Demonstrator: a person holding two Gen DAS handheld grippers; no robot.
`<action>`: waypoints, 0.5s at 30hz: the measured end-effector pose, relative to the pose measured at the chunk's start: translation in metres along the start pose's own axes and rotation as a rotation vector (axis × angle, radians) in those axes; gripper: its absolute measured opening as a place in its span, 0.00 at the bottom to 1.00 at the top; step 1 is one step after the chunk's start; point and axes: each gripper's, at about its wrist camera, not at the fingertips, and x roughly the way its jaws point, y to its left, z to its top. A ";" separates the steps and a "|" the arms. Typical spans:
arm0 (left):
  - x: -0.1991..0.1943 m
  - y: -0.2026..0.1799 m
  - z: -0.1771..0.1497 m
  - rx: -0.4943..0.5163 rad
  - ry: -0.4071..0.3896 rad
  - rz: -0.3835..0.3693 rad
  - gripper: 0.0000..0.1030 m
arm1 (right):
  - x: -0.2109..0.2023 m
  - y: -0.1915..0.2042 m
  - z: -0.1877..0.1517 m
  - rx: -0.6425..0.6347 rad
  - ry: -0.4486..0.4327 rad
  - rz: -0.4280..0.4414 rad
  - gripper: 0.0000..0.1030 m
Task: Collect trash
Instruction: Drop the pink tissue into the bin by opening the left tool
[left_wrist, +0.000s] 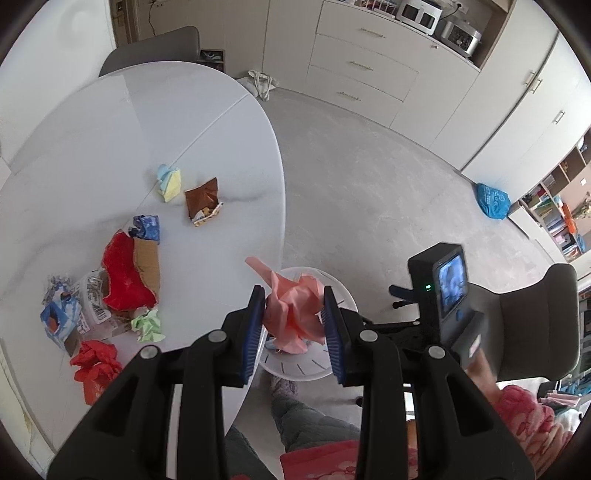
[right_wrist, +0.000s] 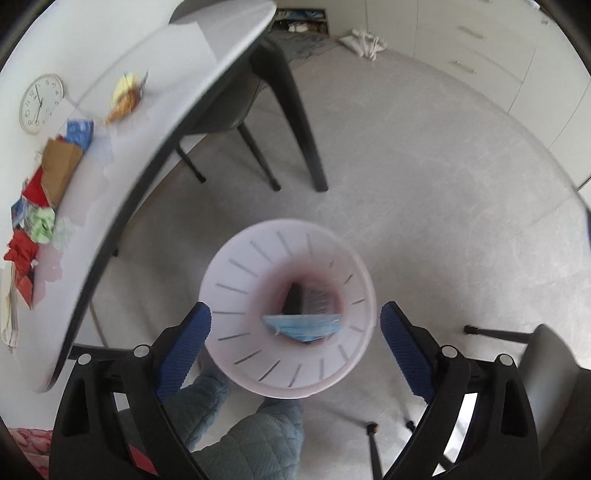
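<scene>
- Left wrist view: left gripper (left_wrist: 293, 325) clamped on crumpled pink paper (left_wrist: 295, 314), lower centre, above white bin (left_wrist: 295, 369); drop step in hand.
- Right wrist view: right gripper (right_wrist: 295, 343) spread wide, empty, over the bin.
- Next move, judged: part the fingers once the paper is centred; wrappers remain on table (left_wrist: 110, 129).

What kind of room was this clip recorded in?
Most likely a home dining or living area: a white oval table strewn with trash, cream drawer cabinets carrying kitchen appliances, and a wall clock. A white bin stands on the floor beside the table.
</scene>
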 end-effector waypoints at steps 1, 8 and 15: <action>0.005 -0.004 0.000 0.013 0.008 -0.007 0.30 | -0.013 0.000 0.004 -0.012 -0.023 -0.029 0.93; 0.060 -0.026 -0.008 0.049 0.115 -0.068 0.31 | -0.078 -0.016 0.016 -0.031 -0.142 -0.104 0.97; 0.090 -0.028 -0.022 0.011 0.151 -0.095 0.70 | -0.091 -0.023 0.022 -0.013 -0.173 -0.111 0.97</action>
